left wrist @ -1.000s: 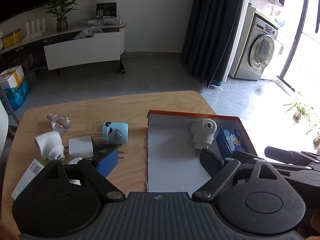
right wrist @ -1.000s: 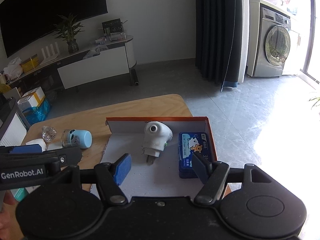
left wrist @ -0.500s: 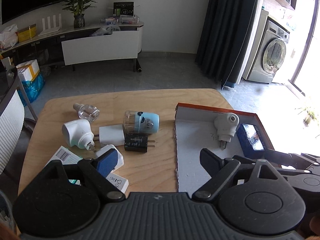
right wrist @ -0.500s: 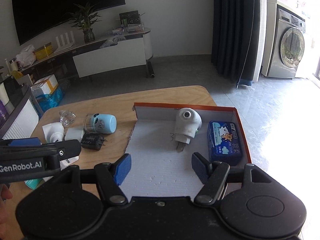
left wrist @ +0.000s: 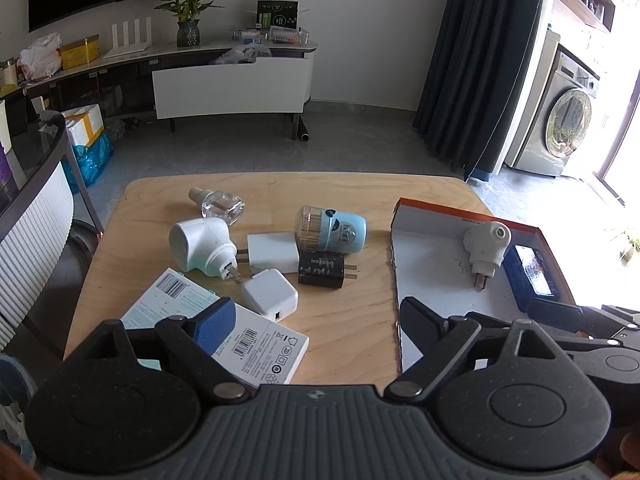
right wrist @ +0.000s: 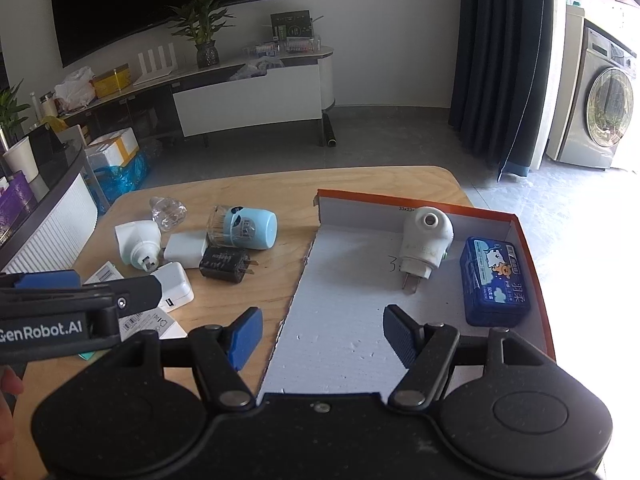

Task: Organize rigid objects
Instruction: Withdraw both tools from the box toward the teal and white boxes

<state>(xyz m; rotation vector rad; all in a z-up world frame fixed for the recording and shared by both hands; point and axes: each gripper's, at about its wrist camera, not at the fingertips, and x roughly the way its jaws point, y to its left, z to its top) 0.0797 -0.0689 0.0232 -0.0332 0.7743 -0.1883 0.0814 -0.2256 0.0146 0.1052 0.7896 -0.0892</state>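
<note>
A: Grippers?
B: Left gripper (left wrist: pixel 316 320) has jaws wide apart, nothing btwn them, hovering over the wooden table (left wrist: pixel 352 196) w/ its left pad above the white flat box (left wrist: pixel 256 344). Right gripper (right wrist: pixel 320 334) also parted, less wide, empty, over the near edge of the orange-rimmed tray (right wrist: pixel 532 256).
A: What's in the tray?
B: 2 things: white plug-in vaporizer (right wrist: pixel 424 246) lying prongs toward the camera, and a blue tin (right wrist: pixel 494 280) just beside it, on its right, against the tray's right wall.
A: And outside?
B: Cluster left of the tray: blue toothpick holder (left wrist: pixel 332 232) on its side, black charger (left wrist: pixel 322 270) touching its near side, white flat charger (left wrist: pixel 272 252) next to that, white cube charger (left wrist: pixel 270 296) nearer, a 2nd white vaporizer (left wrist: pixel 202 246), and a clear refill bottle (left wrist: pixel 218 202) at the far side.
A: Anything gripped?
B: No, neither pad touches any item.
</note>
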